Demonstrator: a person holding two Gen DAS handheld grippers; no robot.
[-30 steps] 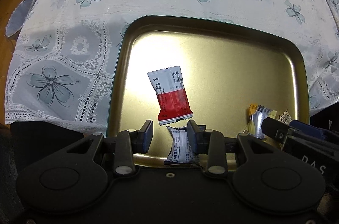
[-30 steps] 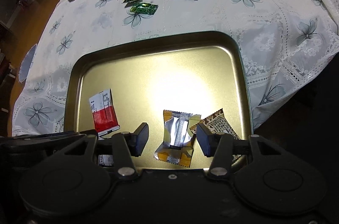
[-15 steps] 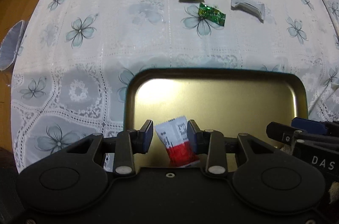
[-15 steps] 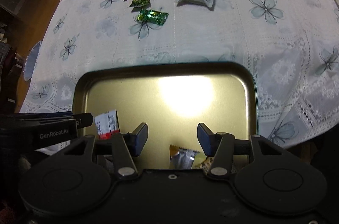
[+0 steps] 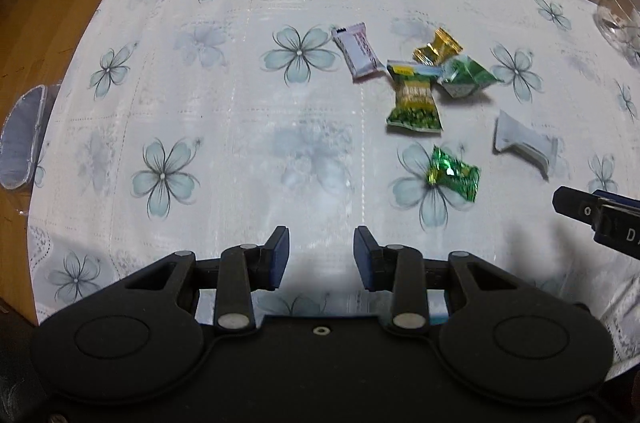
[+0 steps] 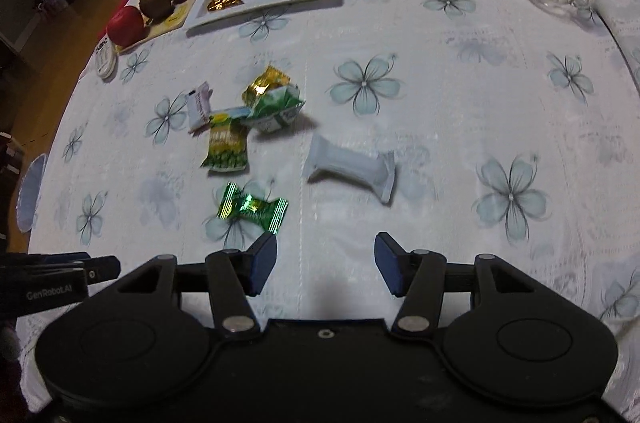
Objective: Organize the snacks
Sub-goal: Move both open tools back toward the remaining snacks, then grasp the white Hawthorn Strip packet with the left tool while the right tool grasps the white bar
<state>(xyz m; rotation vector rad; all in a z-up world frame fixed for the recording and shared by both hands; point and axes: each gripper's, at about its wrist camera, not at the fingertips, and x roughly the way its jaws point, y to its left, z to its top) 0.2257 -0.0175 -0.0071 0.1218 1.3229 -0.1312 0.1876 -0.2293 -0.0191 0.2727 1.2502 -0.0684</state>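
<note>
Both tongs empty: left tongs [image 5: 319,253] spread over bare table [image 5: 240,127]; right tongs [image 6: 325,263] have just been opening wider, nothing between them, lining up on the shiny green foil candy [image 6: 252,207] just ahead, white wrapped bar [image 6: 352,169] beyond.

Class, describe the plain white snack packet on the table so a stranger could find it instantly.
On the flowered tablecloth, find the loose cluster of wrapped snacks. The white packet lies apart at its right edge, beside the shiny green candy. It alone is unprinted, long and pale.
</note>
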